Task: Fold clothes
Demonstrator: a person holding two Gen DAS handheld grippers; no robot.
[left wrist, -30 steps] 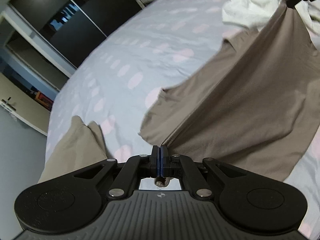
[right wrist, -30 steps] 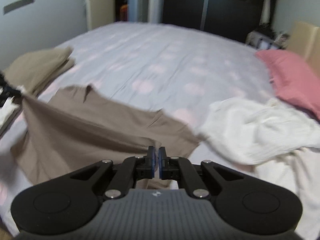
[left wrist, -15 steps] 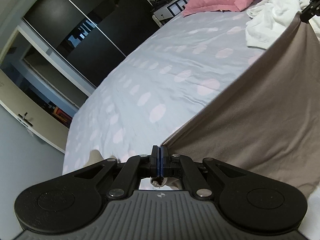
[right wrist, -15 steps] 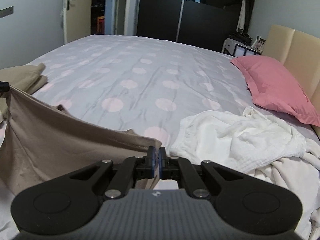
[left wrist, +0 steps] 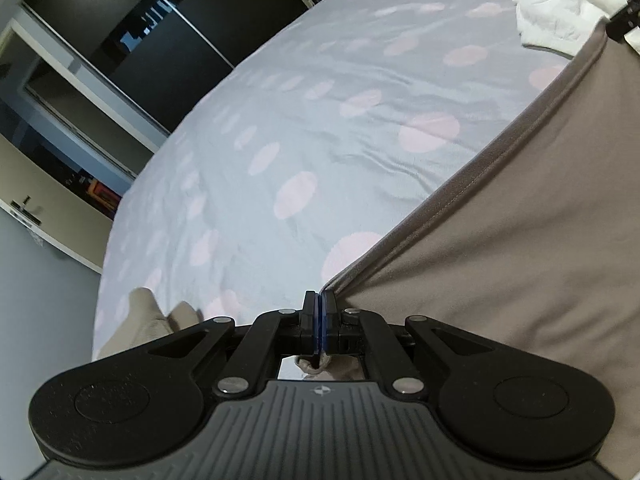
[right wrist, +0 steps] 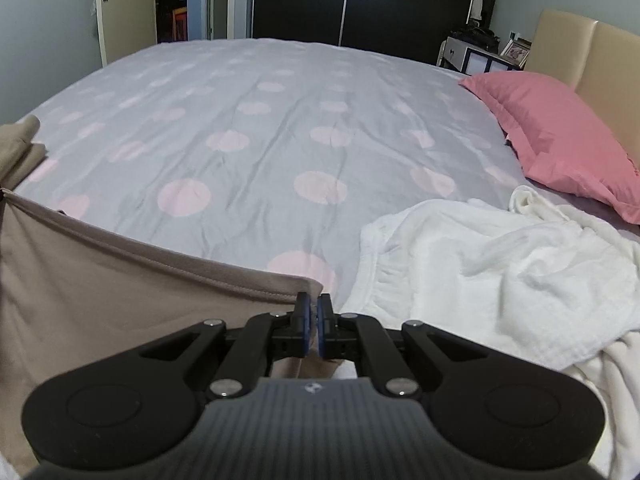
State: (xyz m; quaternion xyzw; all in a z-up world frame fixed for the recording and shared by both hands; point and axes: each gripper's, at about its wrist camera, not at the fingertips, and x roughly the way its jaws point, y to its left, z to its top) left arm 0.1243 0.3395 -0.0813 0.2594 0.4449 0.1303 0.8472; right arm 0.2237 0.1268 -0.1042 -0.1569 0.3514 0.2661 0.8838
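I have one brown garment stretched between my two grippers, a plain, smooth taupe cloth with a stitched hem running along its upper edge. The hem is pulled into a nearly straight line above the bed, and the rest of the cloth hangs below it over the near edge of the bed.

My left gripper is fully closed, pinching one corner of the hem; a small tuft of the cloth pokes out behind the pads. My right gripper is closed almost all the way on the other corner, with the cloth bunched between its pads. From the left wrist camera I can see the right gripper as a dark shape at the far end of the hem, up in the top right.

Counting the rest: one heap of white clothes lies rumpled toward the headboard end of the bed, just beside the corner my right gripper holds. I cannot tell how many pieces are in it. One folded tan garment sits at the left edge of the bed. One pink pillow lies against the beige headboard. The bed cover is pale grey with pink dots.
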